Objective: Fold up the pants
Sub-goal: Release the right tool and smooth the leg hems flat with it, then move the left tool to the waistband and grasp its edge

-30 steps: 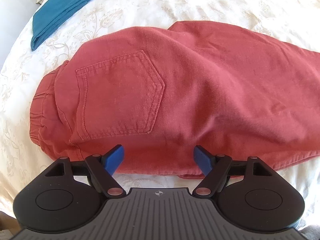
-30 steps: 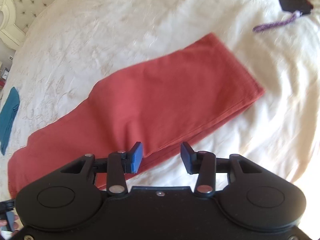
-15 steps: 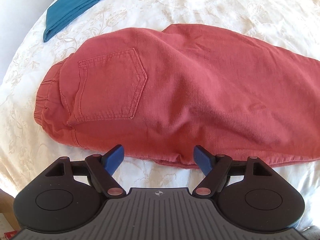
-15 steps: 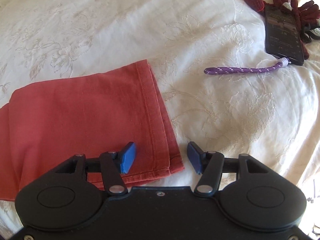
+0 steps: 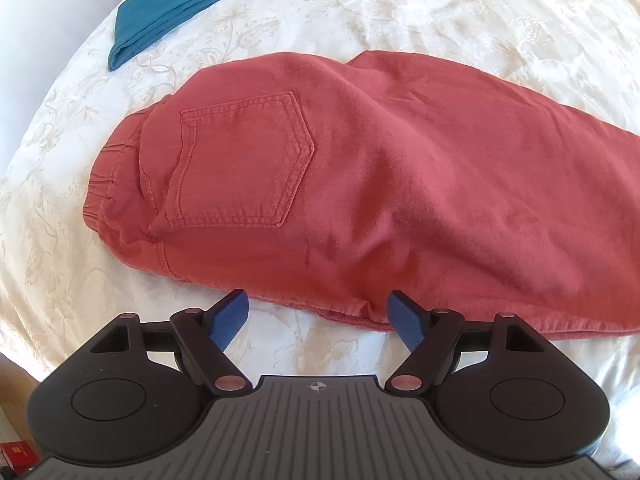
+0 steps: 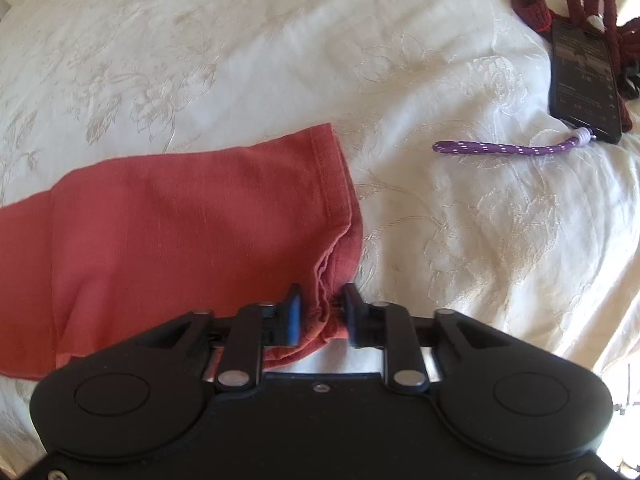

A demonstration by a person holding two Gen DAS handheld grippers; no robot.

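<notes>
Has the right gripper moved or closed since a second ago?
Yes. The right gripper swung along the pants to the leg hem, toward the phone, and has shut on the hem's near corner.

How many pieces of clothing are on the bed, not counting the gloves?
2. The red pants lie across the middle, their hem end pinched by the right gripper. A folded teal garment sits beyond the waistband. More may lie out of view.

You worked over a bed spread with a cream, floral-embroidered bedspread (image 5: pixel 440 8). Bright daylight washed its right side (image 6: pixel 580 280), and a pale plain wall (image 5: pixel 48 12) stood beyond the left edge.
</notes>
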